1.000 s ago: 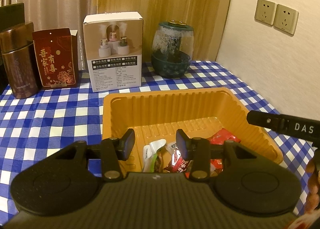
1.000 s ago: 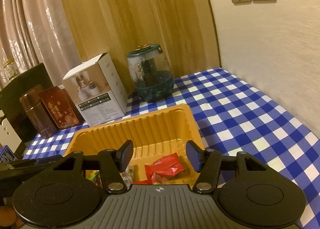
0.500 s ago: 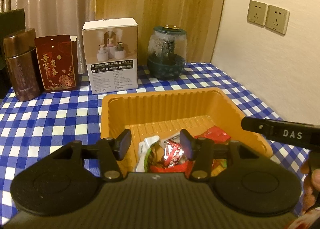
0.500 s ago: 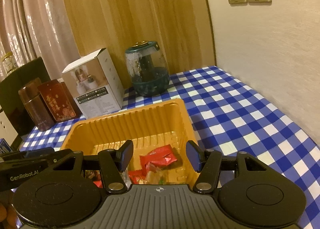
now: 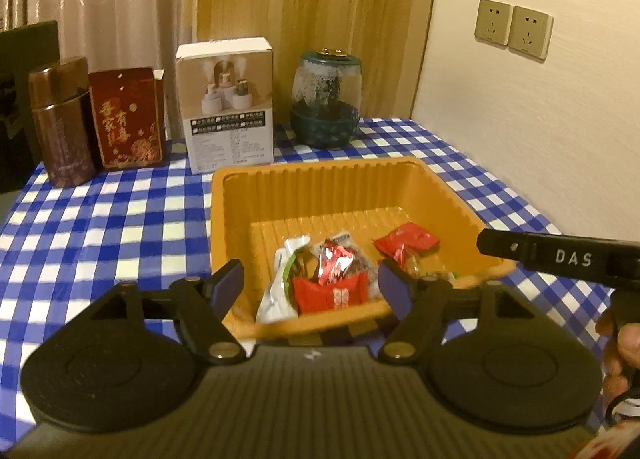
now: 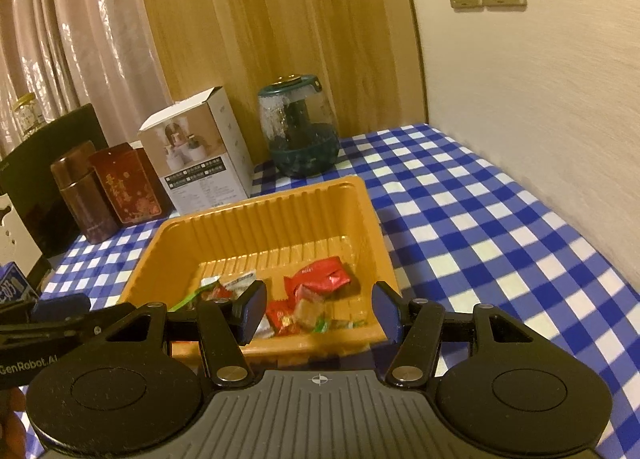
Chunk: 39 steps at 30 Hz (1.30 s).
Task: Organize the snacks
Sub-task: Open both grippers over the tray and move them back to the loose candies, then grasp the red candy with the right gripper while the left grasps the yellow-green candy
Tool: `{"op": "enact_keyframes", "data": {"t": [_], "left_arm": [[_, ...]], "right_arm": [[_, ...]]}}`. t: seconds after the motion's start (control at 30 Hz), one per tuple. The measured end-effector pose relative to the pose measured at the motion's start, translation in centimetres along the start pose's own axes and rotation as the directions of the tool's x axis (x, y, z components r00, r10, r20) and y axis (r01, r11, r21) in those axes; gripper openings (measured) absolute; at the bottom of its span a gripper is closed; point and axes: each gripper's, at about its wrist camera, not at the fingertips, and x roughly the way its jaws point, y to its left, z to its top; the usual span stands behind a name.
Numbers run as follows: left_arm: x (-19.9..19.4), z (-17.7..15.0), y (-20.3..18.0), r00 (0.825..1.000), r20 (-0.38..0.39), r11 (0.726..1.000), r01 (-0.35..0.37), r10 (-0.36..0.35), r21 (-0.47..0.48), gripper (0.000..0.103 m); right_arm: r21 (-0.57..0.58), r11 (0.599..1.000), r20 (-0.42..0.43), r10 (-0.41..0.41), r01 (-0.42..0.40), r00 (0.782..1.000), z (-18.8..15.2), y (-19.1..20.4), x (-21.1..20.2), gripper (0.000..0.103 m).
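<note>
Checked tablecloth (image 5: 120, 227): white box (image 5: 228, 107), glass jar (image 5: 325, 99) behind orange tray (image 5: 320, 187).

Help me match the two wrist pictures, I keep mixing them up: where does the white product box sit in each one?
Left wrist view: the white product box stands left of centre in the upper half, behind the orange tray's far left corner.
Right wrist view: the box stands left of centre at mid height, turned corner-on.
Shared landmark: the green-lidded glass jar just right of the box in both.

Checked tablecloth (image 5: 120, 227) under orange tray (image 5: 320, 179), box (image 5: 228, 107), jar (image 5: 326, 99), tins (image 5: 60, 123).
</note>
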Motion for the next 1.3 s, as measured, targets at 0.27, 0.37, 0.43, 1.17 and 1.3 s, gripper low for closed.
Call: {"op": "enact_keyframes", "data": {"t": [0.27,0.37,0.43,1.17,1.3], "left_arm": [[-2.2,-2.6,0.2,0.999,-0.044,1.000,-0.010,0.009,-0.006,0.072],[-2.8,-3.3,0.2,0.998,-0.060,1.000,-0.009,0.009,-0.006,0.072],[-3.2,-3.6,0.3,0.998,-0.068,1.000,-0.007,0.006,-0.013,0.073],[-2.2,-6.6,2.4,0.982,-0.190,0.999,-0.007,0.014,0.036,0.078],[-1.5,-6.6,2.6,0.979,-0.203,0.999,-0.014,0.024,0.049,0.078]], "right_arm": [[-0.002,1.000,-0.028,-0.001,0.001,1.000,-2.4,0.4,-2.4,0.059],[-0.005,1.000,-0.046,0.002,-0.002,0.999,-3.2,0.7,-3.0,0.059],[-0.010,1.000,-0.054,0.002,-0.003,0.999,-3.6,0.9,-3.4,0.059],[-0.009,0.999,-0.160,0.042,-0.044,0.986,-6.8,2.5,-2.0,0.060],[-0.016,0.998,-0.166,0.052,-0.056,0.985,-6.8,3.0,-1.2,0.060]]}}
